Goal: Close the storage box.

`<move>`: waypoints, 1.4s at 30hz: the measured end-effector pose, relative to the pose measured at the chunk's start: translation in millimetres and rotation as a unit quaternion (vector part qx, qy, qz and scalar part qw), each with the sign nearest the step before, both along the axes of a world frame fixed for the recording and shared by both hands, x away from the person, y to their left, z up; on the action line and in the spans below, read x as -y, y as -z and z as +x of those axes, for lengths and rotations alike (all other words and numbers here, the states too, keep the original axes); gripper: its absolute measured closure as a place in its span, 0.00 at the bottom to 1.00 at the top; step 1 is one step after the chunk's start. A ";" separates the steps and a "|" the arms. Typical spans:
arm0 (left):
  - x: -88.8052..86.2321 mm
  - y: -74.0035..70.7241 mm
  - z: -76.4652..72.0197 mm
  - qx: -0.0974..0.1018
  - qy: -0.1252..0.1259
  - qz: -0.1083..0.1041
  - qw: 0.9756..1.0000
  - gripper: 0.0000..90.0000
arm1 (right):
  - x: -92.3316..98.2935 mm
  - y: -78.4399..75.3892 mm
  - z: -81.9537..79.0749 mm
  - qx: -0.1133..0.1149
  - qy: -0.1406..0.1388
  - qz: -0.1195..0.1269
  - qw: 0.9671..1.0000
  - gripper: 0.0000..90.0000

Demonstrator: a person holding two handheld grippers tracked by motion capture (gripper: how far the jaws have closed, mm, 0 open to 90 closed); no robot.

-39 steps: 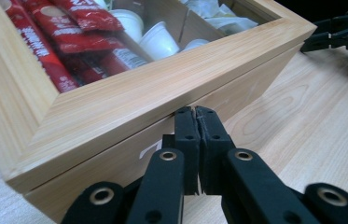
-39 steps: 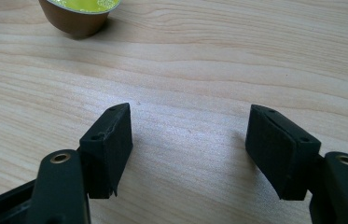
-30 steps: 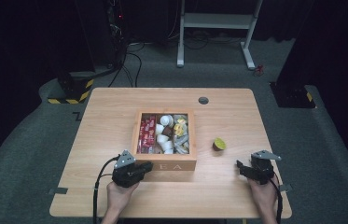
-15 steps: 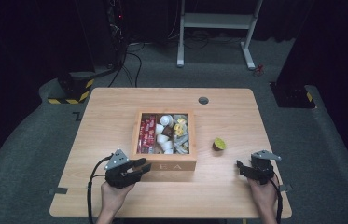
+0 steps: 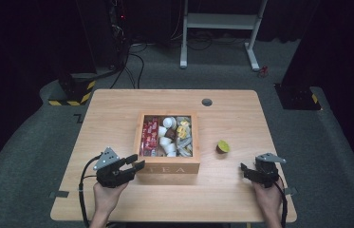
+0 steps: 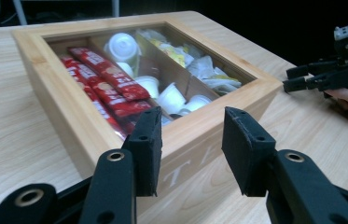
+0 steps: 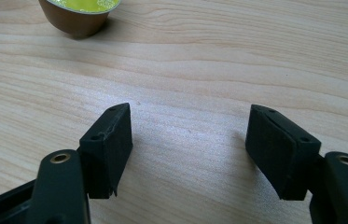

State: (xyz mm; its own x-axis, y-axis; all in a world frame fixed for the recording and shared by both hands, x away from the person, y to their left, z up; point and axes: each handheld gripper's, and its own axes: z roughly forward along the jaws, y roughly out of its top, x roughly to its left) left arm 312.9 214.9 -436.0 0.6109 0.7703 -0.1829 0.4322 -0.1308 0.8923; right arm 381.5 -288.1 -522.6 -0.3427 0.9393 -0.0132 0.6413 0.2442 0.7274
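A square light-wood tea box (image 5: 169, 167) with red sachets, white cups and pale packets in its compartments sits mid-way on the pale wooden counter (image 5: 117, 109). The left tool (image 5: 136, 161), jaws parted and holding nothing, hovers at the box's front left corner. The right tool (image 5: 244, 169) rests well apart near the front right edge, jaws wide, with a small brown capsule with a yellow-green lid (image 5: 222, 146) between it and the box.

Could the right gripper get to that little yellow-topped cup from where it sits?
Probably yes. The right gripper is open, and bare table lies between it and the yellow-topped cup, which stands alone beside the wooden box.
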 end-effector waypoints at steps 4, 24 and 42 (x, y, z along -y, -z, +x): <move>-6.0 -0.9 1.0 0.001 -0.007 0.000 1.000 0.64 | 0.0 0.0 0.0 0.000 0.000 0.000 1.000 0.35; -28.9 -1.8 3.4 0.005 -0.046 -0.006 0.999 0.63 | 0.2 0.0 0.1 0.000 -0.001 0.000 1.000 0.35; -44.5 0.9 4.6 0.012 -0.096 0.002 0.995 0.58 | 0.2 -0.1 0.1 -0.001 -0.001 0.000 1.000 0.35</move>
